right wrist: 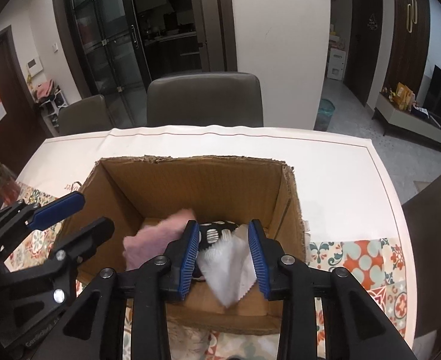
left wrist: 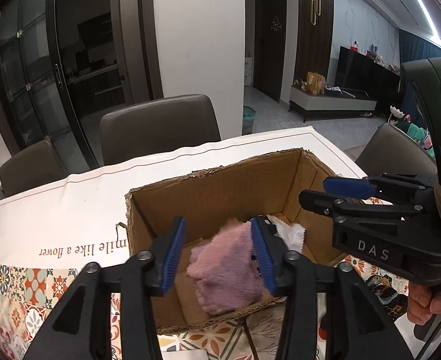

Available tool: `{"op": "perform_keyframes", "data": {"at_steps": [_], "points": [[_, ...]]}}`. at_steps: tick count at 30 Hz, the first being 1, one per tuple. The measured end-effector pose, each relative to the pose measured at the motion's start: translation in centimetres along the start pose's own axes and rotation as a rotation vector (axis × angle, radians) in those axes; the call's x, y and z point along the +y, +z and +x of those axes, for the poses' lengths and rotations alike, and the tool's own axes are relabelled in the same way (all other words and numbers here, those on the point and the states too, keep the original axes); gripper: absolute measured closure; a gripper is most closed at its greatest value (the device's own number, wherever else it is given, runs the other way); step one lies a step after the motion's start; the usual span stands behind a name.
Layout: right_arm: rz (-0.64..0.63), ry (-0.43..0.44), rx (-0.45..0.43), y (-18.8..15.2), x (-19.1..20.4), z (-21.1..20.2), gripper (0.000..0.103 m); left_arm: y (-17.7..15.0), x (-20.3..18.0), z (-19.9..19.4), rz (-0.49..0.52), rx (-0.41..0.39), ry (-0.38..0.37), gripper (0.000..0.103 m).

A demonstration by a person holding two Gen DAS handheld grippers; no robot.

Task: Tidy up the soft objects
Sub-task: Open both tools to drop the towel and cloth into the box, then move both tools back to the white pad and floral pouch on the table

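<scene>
Both tools hang over an open cardboard box (right wrist: 190,180) that sits on the counter (right wrist: 334,180), on a white cloth w/ printed script; a patterned floral cloth (right wrist: 358,258) lies nearer the cameras.

Left tool (left wrist: 217,258): blue pads spread wide, nothing pinched. It sits above the box's near-left part. Pink fuzzy cloth (left wrist: 226,273) shows in the gap between its pads, lying inside the box; it looks close to the right pad, but contact can't be judged.

Right tool (right wrist: 224,258): pads also spread, nothing gripped. It's over the box's near-right part. White cloth (right wrist: 229,270) w/ a zigzag edge shows in the gap, lying in the box. Behind it is a black item w/ white dots/stripes (right wrist: 217,234), also in the box, partly hidden by the left pad.

In the right wrist view, the pink cloth lies left of the black item & white cloth, against the box's left side. In the left wrist view, the white cloth (left wrist: 289,234) sits right of the pink one.

Each tool shows in the other's view, side by side above the box, apart.

Grey chairs (right wrist: 205,99) stand across the counter.
</scene>
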State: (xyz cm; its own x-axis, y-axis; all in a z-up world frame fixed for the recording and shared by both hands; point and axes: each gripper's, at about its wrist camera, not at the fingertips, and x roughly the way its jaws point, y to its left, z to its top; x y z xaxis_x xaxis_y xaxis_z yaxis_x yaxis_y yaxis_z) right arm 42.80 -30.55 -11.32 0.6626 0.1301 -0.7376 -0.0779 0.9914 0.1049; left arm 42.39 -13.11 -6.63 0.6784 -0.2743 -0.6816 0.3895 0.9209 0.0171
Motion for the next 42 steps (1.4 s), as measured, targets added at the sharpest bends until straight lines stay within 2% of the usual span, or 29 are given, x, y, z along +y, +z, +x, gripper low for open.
{"op": "perform_keyframes", "data": {"at_steps": [2, 4, 9, 23, 33, 42], "points": [[0.01, 0.0, -0.015, 0.0, -0.1, -0.7, 0.067, 0.0, 0.0, -0.5, 0.002, -0.007, 0.0, 0.055], [0.019, -0.005, -0.033, 0.0, 0.0, -1.6, 0.062, -0.2, 0.3, -1.0, 0.001, -0.015, 0.006, 0.055], [0.02, -0.019, -0.088, 0.0, 0.5, -3.8, 0.06, -0.2, 0.3, -2.8, -0.006, -0.036, 0.025, 0.054], [0.042, -0.013, -0.194, -1.4, 2.5, -8.9, 0.043, -1.3, 0.4, -8.8, -0.01, -0.129, 0.116, 0.049], [0.042, -0.015, -0.195, -3.9, 3.6, -9.9, 0.034, -3.9, 0.2, -11.3, -0.018, -0.152, 0.173, 0.043], [0.026, -0.003, -0.168, -6.5, 4.7, -9.9, 0.033, -6.9, 0.4, -12.7, -0.028, -0.137, 0.217, 0.038]]}}
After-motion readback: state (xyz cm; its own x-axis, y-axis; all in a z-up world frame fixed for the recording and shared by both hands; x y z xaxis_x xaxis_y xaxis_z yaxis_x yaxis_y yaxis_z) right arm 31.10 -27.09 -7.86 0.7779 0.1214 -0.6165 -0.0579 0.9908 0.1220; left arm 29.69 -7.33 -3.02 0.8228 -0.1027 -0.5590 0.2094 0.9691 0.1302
